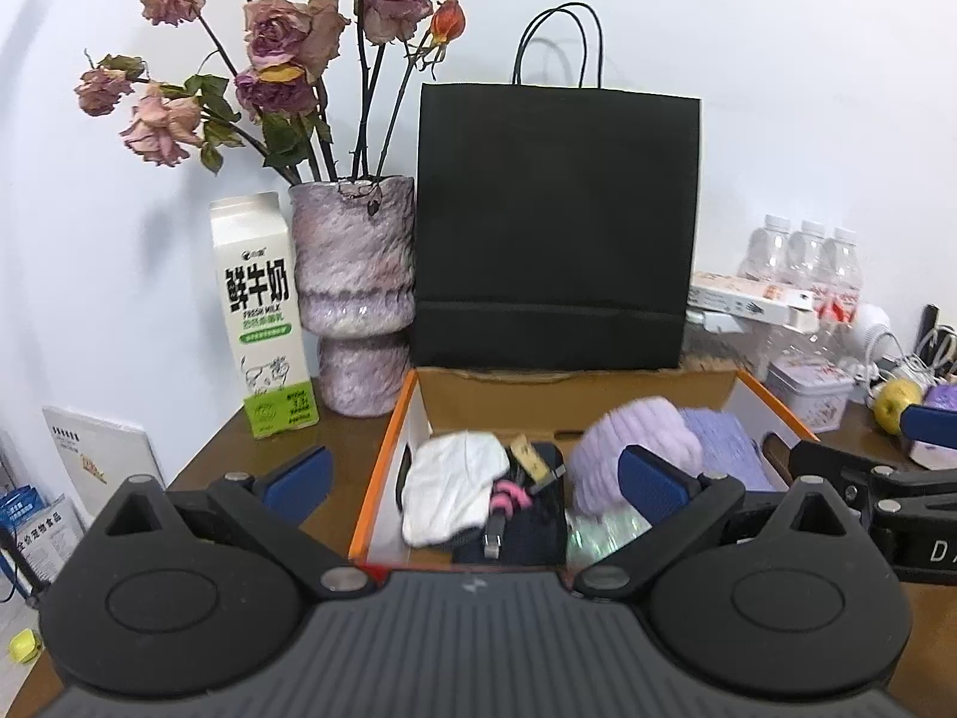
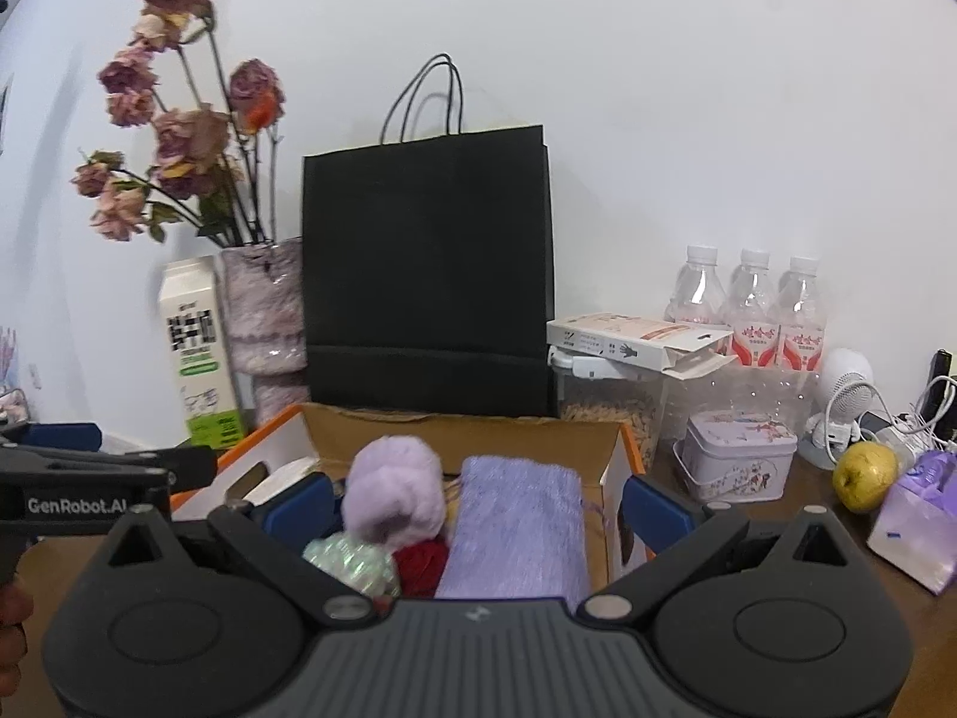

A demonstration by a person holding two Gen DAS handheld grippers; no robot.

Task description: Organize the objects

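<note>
Both the left gripper (image 1: 475,469) and right gripper (image 2: 475,505) hung over the orange-rimmed cardboard box (image 1: 383,455) with jaws spread and empty. By my reading the sorting was well along: a fluffy lilac pom-pom (image 2: 392,493), folded purple knit cloth (image 2: 517,523), white cloth (image 1: 448,487) and black pouch with cable (image 1: 526,514) already lay inside, while a yellow-green apple (image 2: 864,475) and floral tin (image 2: 738,455) waited on the brown desk (image 2: 795,538) at three o'clock. Legible: "FRESH MILK" on the white carton (image 1: 263,311) at ten o'clock, "GenRobot.AI" on the left gripper's side.

Plain white wall (image 1: 777,60) behind brown wooden table (image 1: 203,455).
</note>
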